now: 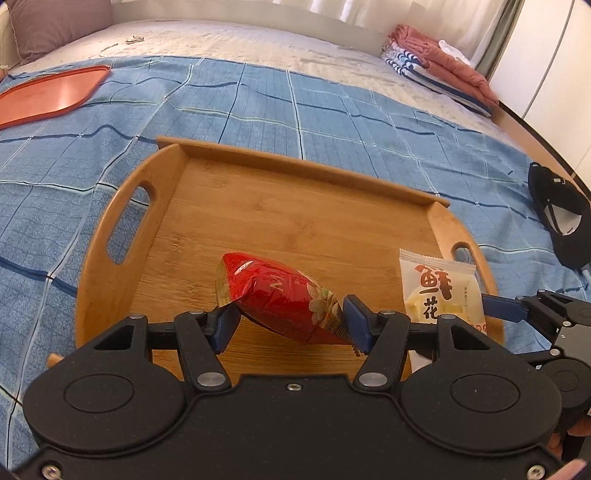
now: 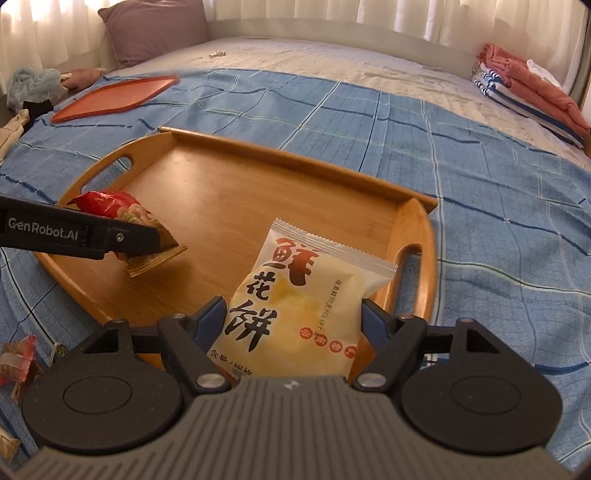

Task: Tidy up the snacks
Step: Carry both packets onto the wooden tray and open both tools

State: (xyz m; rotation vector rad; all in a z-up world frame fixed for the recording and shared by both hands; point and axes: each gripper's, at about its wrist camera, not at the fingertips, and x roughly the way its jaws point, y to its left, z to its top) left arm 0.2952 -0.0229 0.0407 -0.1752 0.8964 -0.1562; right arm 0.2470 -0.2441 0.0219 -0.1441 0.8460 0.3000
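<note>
Both packets held above the wooden tray (image 1: pixel 295 221) on the bed. Left gripper (image 1: pixel 291 325) fingers clamped on red snack packet (image 1: pixel 284 295), long axis crosswise. Right gripper (image 2: pixel 295 317) fingers clamped on pale flower-cake packet (image 2: pixel 303 295), long axis pointing away toward tray's right handle.

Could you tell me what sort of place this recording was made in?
Most likely a bedroom: the wooden tray sits on a bed with a blue checked cover, a pillow at its head, and folded laundry by the curtains.
</note>
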